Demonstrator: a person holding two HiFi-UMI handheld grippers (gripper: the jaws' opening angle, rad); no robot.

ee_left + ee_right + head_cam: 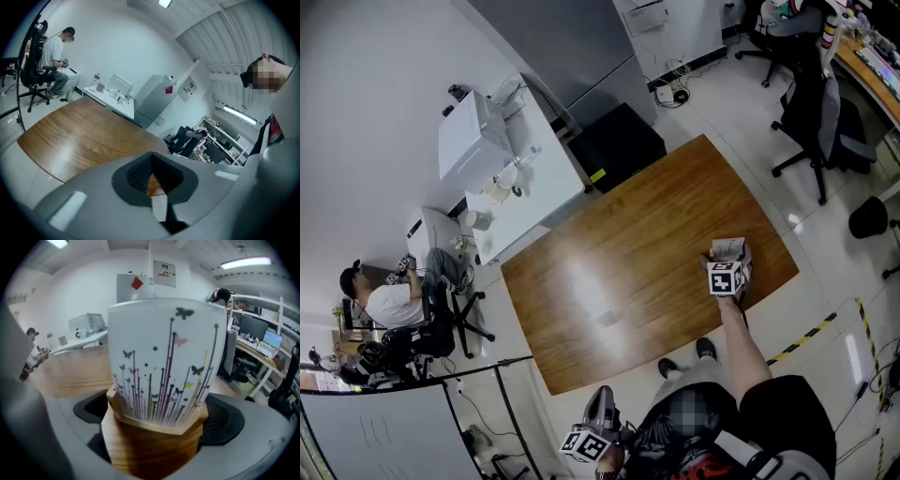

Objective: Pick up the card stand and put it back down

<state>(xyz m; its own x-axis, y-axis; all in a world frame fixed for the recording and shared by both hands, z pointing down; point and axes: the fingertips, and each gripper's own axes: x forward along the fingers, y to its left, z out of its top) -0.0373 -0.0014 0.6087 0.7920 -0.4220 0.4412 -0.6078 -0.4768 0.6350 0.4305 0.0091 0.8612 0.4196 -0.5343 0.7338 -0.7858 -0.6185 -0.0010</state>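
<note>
Wooden table [619,253] lies under the right gripper [727,265] and spreads to its left, glare on top. White table [539,192] cluttered, far ahead-left. Seated person [394,305], white shirt, well off left. Black cabinet [617,145] ahead-left. Office chair [816,122] ahead-right. Striped floor tape [802,339] behind-right.

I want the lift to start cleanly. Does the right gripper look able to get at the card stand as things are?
Likely yes: the card stand's wooden base already sits between the right gripper's wide-open jaws, with nothing else in the way.
</note>
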